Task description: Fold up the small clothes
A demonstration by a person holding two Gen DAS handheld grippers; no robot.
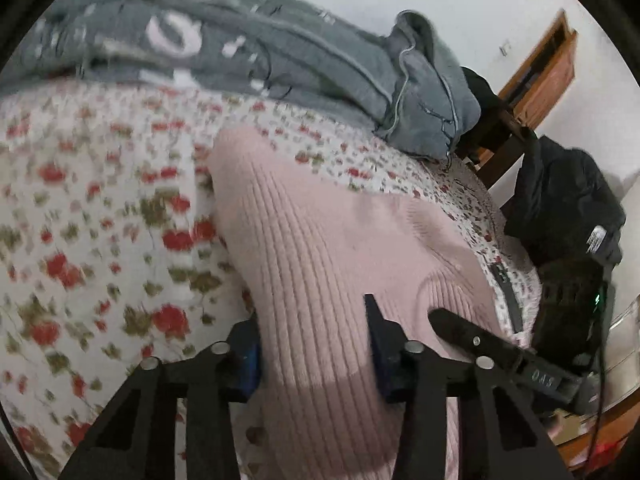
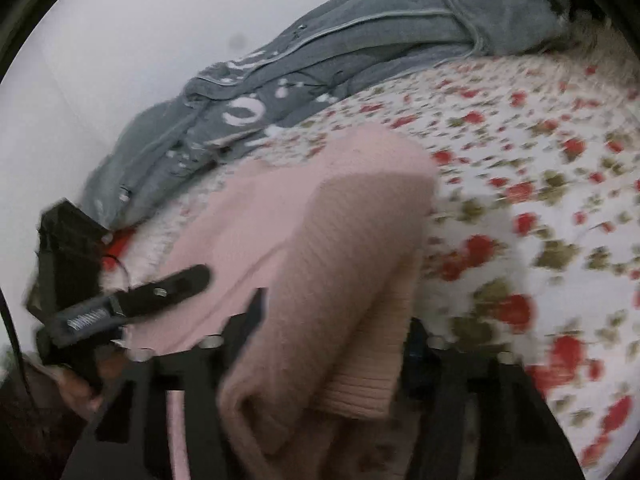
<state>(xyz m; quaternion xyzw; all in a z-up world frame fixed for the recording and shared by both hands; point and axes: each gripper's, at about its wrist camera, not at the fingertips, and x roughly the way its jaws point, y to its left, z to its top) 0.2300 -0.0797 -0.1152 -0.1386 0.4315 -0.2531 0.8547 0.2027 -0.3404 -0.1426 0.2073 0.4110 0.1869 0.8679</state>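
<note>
A pink ribbed knit sweater (image 1: 320, 240) lies on a bed with a white sheet printed with red flowers (image 1: 80, 200). My left gripper (image 1: 312, 332) stands wide open low over the sweater, its blue-padded fingers (image 1: 378, 340) on either side of the knit. In the right wrist view the sweater (image 2: 304, 232) is bunched into a thick fold with its ribbed hem (image 2: 360, 392) between my right gripper's (image 2: 336, 344) fingers, which look closed against it. The other gripper shows in each view: the right one in the left wrist view (image 1: 480, 344), the left one in the right wrist view (image 2: 160, 292).
A grey quilt (image 1: 240, 48) with white prints is piled along the wall behind the sweater. A black bag (image 1: 560, 208) and a wooden headboard (image 1: 540, 68) stand at the bed's right end. The floral sheet (image 2: 520, 200) spreads right of the sweater.
</note>
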